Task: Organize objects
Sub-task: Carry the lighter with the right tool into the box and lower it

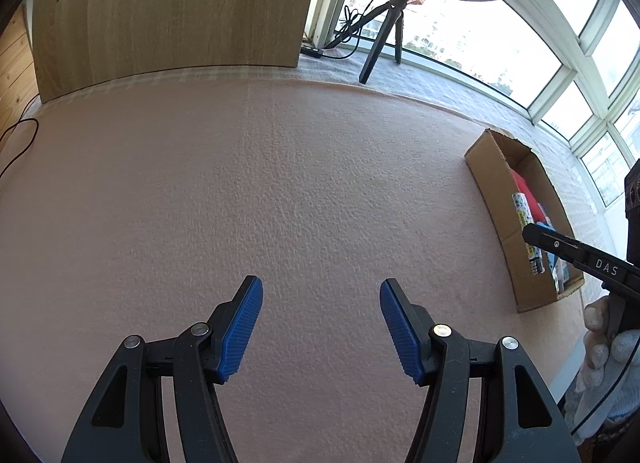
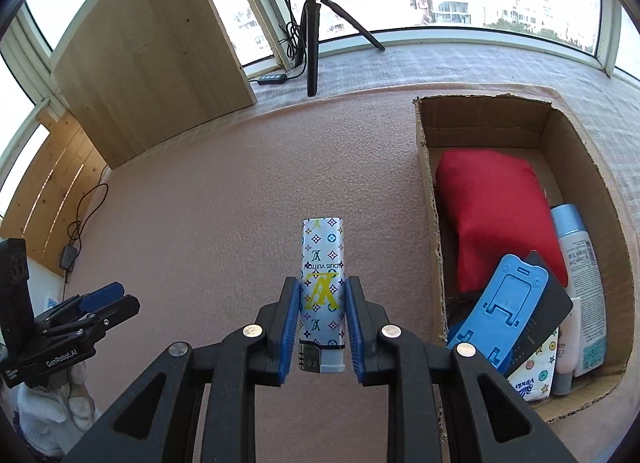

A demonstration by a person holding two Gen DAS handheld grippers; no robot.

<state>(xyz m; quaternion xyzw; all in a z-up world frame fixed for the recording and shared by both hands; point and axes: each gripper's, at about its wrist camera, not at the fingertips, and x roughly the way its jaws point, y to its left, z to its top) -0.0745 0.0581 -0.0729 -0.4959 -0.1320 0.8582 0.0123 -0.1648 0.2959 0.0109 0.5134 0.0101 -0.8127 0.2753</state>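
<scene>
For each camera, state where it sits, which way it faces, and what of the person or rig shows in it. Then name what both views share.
Left wrist: sits on the open left gripper, faces across the pink mat toward the window; the right gripper and a gloved hand show at the right edge.
Right wrist: sits on the right gripper, shut on a patterned tube, beside the cardboard box; the left gripper shows at left.
Shared: mat, box, tube, ring light tripod.

White monogram-patterned tube (image 2: 322, 287), red pouch (image 2: 496, 215), blue stand (image 2: 500, 315), brown cardboard box (image 2: 484, 111), pink mat (image 2: 224, 199)
</scene>
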